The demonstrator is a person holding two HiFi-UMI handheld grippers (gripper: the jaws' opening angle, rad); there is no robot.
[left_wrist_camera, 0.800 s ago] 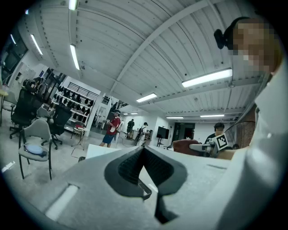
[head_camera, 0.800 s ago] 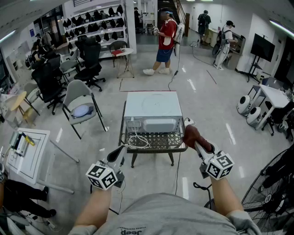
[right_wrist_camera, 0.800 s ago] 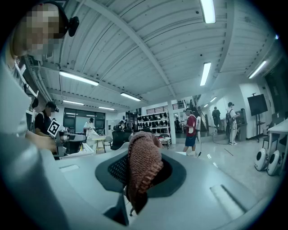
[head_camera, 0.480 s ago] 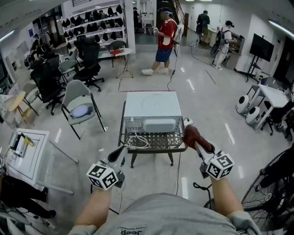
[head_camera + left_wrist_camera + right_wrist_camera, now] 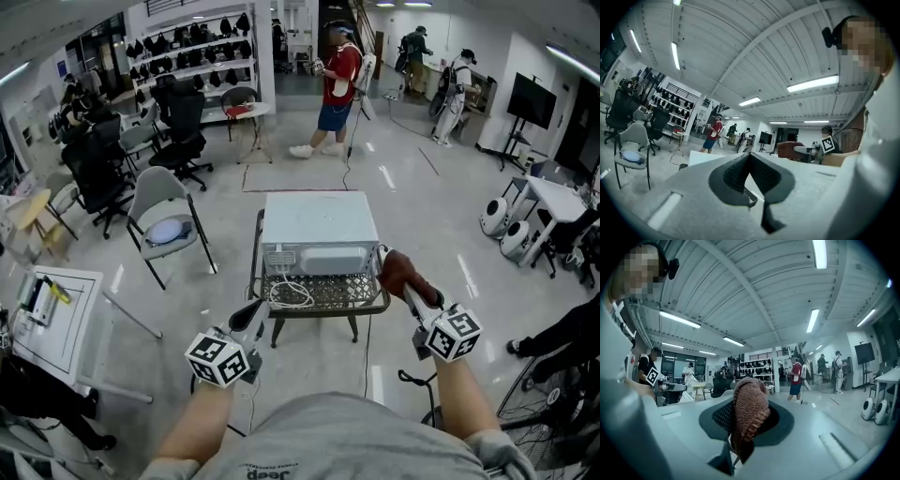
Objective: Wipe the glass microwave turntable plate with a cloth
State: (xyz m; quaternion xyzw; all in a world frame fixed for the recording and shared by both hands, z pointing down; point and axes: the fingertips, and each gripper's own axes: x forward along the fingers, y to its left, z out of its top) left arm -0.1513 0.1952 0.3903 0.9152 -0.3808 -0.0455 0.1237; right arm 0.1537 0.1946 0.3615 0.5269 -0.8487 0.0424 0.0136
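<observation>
- As we are looking down over both arms, the right gripper (image 5: 405,284) is pinching a cloth (image 5: 749,411) between its jaws. The jaws are parted only by the thickness of the fabric.
- The cloth is a reddish-brown, coarse rib knit. It is bunching into a rounded lump above the jaws and hanging in a limp fold below them.
- We are holding the left gripper (image 5: 251,317) with its dark ridged pads pressed together at the tips, with nothing between them.
- Both grippers are hovering just short of a dark metal table (image 5: 375,305) with a perforated mesh top.
- A boxy white microwave (image 5: 319,225) is sitting on the mesh, and a white cable (image 5: 286,292) is lying coiled in front of it.
- The glass plate is not showing in any view.
</observation>
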